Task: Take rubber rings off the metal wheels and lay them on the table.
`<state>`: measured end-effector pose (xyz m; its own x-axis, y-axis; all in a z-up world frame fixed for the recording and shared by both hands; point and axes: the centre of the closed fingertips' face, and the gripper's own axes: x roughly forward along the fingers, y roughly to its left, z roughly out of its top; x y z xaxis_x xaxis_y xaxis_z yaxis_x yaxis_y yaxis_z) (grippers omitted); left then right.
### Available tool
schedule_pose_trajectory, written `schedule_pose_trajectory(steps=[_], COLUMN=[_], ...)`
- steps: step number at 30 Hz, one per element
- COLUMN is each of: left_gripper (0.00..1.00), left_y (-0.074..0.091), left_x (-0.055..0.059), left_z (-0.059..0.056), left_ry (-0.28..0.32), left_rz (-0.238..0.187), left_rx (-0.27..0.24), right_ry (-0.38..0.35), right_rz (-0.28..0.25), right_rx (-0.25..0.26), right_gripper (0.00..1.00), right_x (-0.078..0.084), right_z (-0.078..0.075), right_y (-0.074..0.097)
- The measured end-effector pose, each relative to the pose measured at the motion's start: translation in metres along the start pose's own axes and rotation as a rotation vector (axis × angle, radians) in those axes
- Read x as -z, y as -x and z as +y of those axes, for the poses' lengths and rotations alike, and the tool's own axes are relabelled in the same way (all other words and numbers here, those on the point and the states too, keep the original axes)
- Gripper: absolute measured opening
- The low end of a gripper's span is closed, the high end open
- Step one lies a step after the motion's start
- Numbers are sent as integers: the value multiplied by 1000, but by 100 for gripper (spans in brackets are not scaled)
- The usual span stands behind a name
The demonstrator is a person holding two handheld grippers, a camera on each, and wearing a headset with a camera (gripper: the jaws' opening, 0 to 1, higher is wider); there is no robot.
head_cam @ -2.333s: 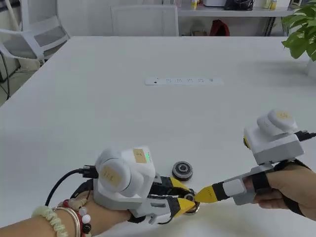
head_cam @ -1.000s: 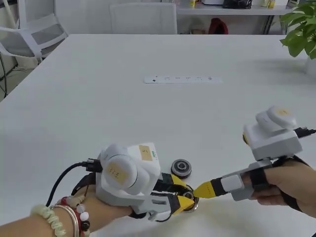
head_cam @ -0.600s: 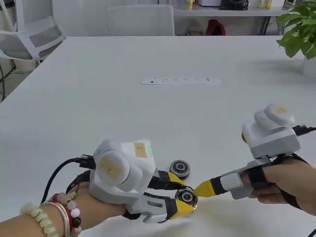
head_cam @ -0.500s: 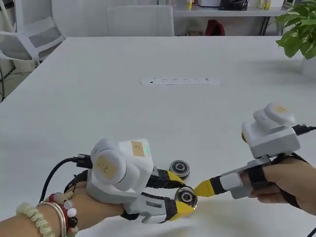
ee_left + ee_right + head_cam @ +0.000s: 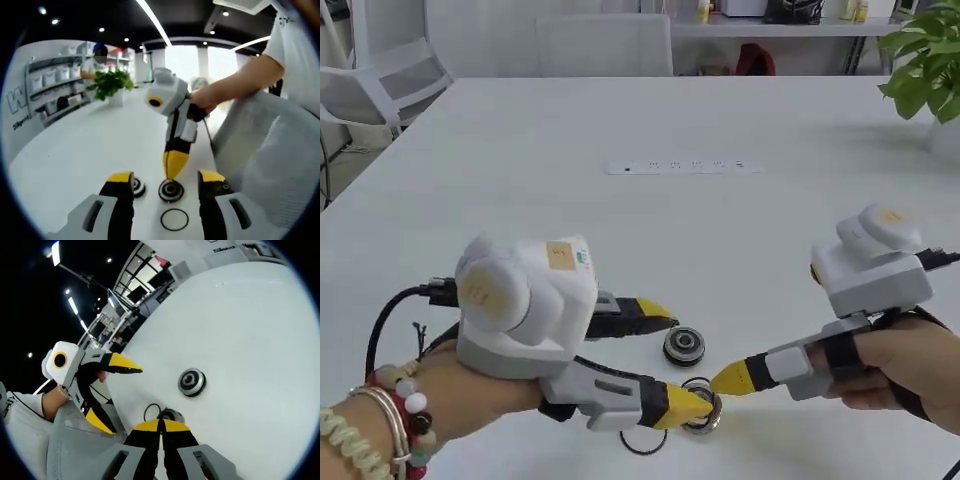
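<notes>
Tabletop white and matte, flat white power strip mid-table — leafy green plant beyond. We hold left gripper spread, right gripper pressed together at small round metal wheel — thin black rubber ring flat beside it.

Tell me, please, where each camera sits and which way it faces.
Head view: on the person's head, looking forward and down across the white table; shows the left hand with the open left gripper and the right hand with the shut right gripper.
Left gripper view: on the left gripper, looking along its spread jaws at the right gripper's tip.
Right gripper view: on the right gripper, looking along its closed jaws toward the left gripper.
Shared: both gripper views see the loose rubber ring and the metal wheel beside it.
</notes>
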<state>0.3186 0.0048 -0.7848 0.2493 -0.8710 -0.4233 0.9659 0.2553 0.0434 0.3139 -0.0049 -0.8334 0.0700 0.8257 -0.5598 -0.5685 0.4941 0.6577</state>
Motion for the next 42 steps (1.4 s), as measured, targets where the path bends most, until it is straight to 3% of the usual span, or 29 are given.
schedule_pose_trajectory(steps=[6, 12, 22, 30, 42], left_gripper=[55, 61, 72, 75, 76], left_y=[1, 5, 38, 78, 115], left_x=[1, -12, -28, -7, 31], left_z=[-2, -6, -4, 4, -6], left_ry=[-53, -42, -70, -58, 36], left_rz=[42, 23, 14, 56, 90], left_rx=[7, 37, 0, -98, -192], right_ry=[3, -1, -5, -4, 3], right_rz=[-1, -2, -3, -3, -10], right_rx=[-4, -2, -6, -10, -27], right_gripper=[0, 0, 0, 0, 0], right_x=[-1, 0, -1, -2, -5], right_z=[2, 2, 4, 4, 9], right_y=[0, 0, 1, 1, 1])
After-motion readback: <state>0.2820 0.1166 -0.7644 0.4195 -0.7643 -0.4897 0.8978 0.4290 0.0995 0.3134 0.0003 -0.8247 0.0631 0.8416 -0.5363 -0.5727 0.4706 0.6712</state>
